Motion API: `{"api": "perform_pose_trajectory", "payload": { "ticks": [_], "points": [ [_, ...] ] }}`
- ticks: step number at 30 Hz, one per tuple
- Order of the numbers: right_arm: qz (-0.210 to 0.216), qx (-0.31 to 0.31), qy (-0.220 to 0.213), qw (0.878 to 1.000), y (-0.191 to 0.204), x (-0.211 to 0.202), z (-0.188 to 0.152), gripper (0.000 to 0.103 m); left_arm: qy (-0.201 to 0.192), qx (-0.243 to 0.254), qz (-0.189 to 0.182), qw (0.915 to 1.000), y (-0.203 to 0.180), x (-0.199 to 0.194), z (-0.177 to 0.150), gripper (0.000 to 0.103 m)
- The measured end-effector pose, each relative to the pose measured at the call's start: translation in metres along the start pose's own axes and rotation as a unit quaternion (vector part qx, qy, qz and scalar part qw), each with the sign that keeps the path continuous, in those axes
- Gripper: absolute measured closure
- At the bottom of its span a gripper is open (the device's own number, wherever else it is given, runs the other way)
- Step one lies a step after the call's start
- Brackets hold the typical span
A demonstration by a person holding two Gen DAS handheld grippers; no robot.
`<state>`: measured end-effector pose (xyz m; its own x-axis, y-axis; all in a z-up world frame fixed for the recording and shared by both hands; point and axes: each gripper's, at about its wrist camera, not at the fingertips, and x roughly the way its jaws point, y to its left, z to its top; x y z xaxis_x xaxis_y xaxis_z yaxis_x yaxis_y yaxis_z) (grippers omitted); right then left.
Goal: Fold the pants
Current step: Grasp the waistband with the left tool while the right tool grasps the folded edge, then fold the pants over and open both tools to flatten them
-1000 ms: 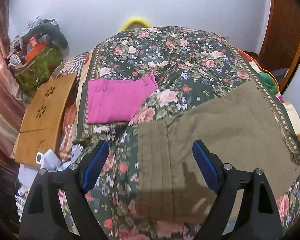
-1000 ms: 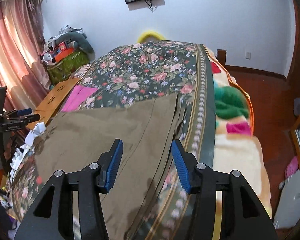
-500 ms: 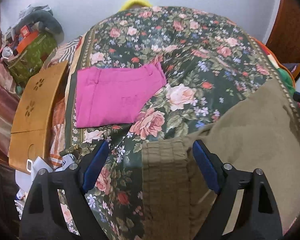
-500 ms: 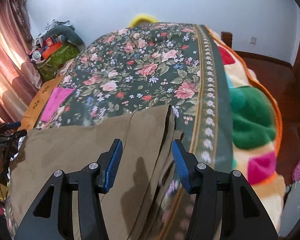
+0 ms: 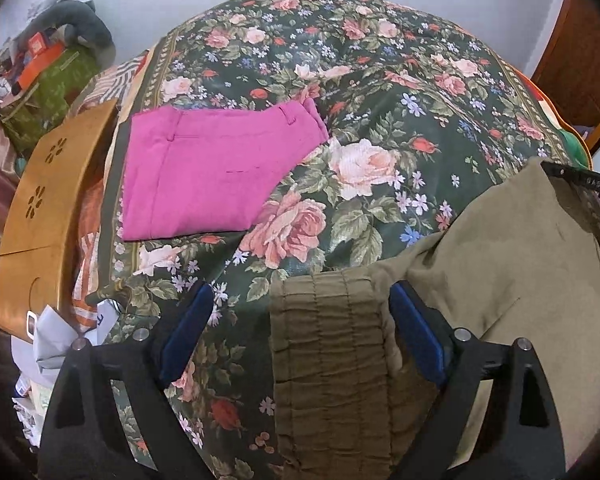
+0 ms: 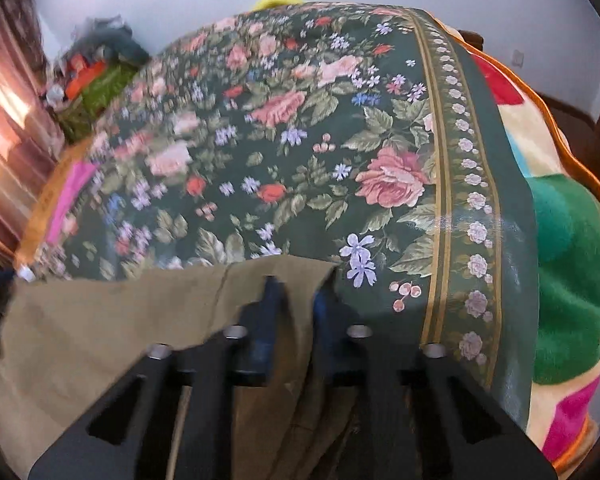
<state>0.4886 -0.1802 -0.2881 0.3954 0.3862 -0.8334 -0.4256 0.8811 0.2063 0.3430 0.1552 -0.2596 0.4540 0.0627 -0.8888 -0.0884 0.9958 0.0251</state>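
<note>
Olive-brown pants [image 5: 500, 260] lie across the near part of a floral bedspread [image 5: 380, 80]. Their gathered elastic waistband [image 5: 328, 340] sits between the blue pads of my left gripper [image 5: 300, 296], whose jaws are opening and stand wide, not pressing the cloth. In the right wrist view the leg end of the pants [image 6: 100, 320] reaches the bedspread's [image 6: 300, 140] bordered side. My right gripper [image 6: 296, 292] is shut there on the hem corner, with cloth pinched between its pads. The picture is motion-blurred.
Folded pink pants [image 5: 212, 168] lie at the bed's far left, also seen in the right wrist view as folded pink pants [image 6: 66, 196]. A wooden board [image 5: 40, 200] and a cluttered green bag [image 5: 48, 76] stand beside the bed. A colourful blanket [image 6: 568, 240] hangs off the right side.
Both grippers came down and closer to the bed. The left one now straddles the waistband. The right one went from open above the leg end to shut on the hem.
</note>
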Motion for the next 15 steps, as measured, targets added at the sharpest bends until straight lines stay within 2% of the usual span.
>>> {"api": "perform_pose_trajectory", "payload": {
  "ticks": [3,5,8,10,13,15],
  "points": [
    [-0.005,-0.003,0.0,1.0,-0.001,0.003,-0.003,0.097,-0.019,-0.024,0.019,0.9993,0.007,0.0,-0.003,0.019],
    [-0.014,-0.008,-0.003,1.0,0.0,0.004,-0.005,0.097,-0.023,-0.053,0.022,0.9981,0.015,0.004,-0.006,0.019],
    [-0.044,-0.03,-0.004,0.999,0.009,0.009,-0.005,0.098,-0.023,-0.068,0.03,0.997,0.017,0.009,-0.01,0.019],
    [-0.06,-0.042,-0.001,0.997,0.013,0.01,-0.004,0.097,-0.025,-0.065,0.038,0.9969,0.015,0.008,-0.01,0.019],
    [-0.059,-0.037,0.002,0.998,0.012,0.006,0.0,0.097,-0.017,-0.059,0.039,0.9973,0.013,0.004,-0.009,0.019],
    [-0.067,-0.033,0.003,0.997,0.013,-0.002,0.002,0.092,-0.012,-0.054,0.036,0.9978,0.013,-0.002,-0.008,0.02]
  ]
}}
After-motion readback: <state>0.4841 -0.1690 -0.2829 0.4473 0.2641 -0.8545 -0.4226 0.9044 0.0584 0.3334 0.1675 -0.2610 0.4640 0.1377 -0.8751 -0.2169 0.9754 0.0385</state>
